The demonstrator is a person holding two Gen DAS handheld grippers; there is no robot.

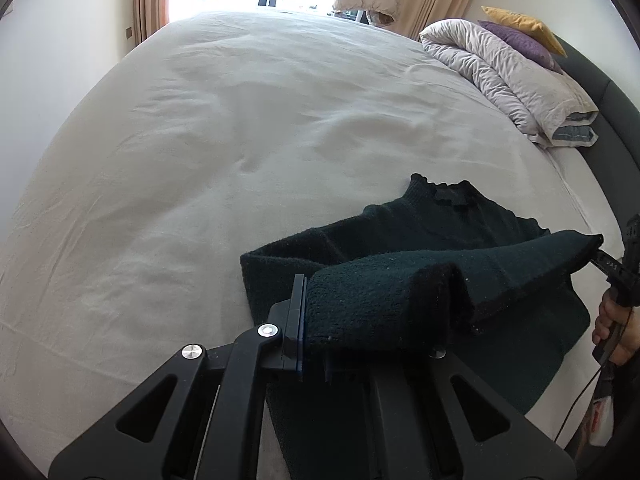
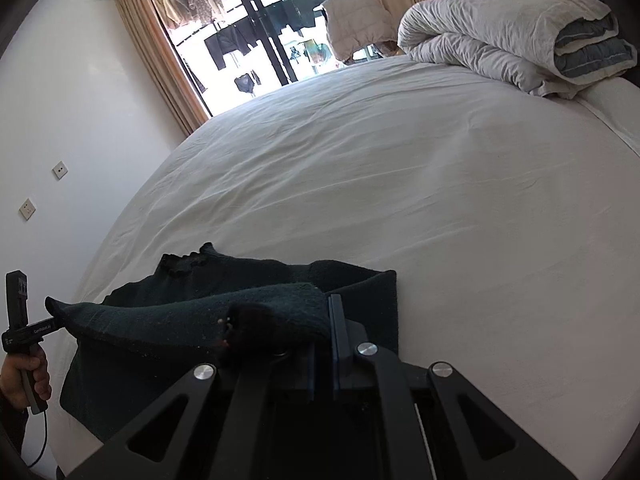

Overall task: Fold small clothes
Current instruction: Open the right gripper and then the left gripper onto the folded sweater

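A dark green knit sweater (image 1: 440, 216) lies on the white bed sheet (image 1: 240, 140), its ruffled collar (image 1: 444, 188) pointing away from me. My left gripper (image 1: 306, 320) is shut on one corner of its near edge. My right gripper (image 1: 598, 258) is shut on the other corner, and the edge hangs stretched between them above the body of the garment. In the right wrist view the right gripper (image 2: 326, 328) pinches the sweater (image 2: 240, 276), and the left gripper (image 2: 54, 320) holds the far corner, with a hand (image 2: 24, 376) on its handle.
A folded pale duvet (image 1: 500, 76) with a purple pillow (image 1: 520, 40) and a yellow pillow (image 1: 520, 20) sits at the dark headboard (image 1: 608, 92). A balcony door (image 2: 260, 40) with curtains stands beyond the bed. Wall sockets (image 2: 60, 170) are at left.
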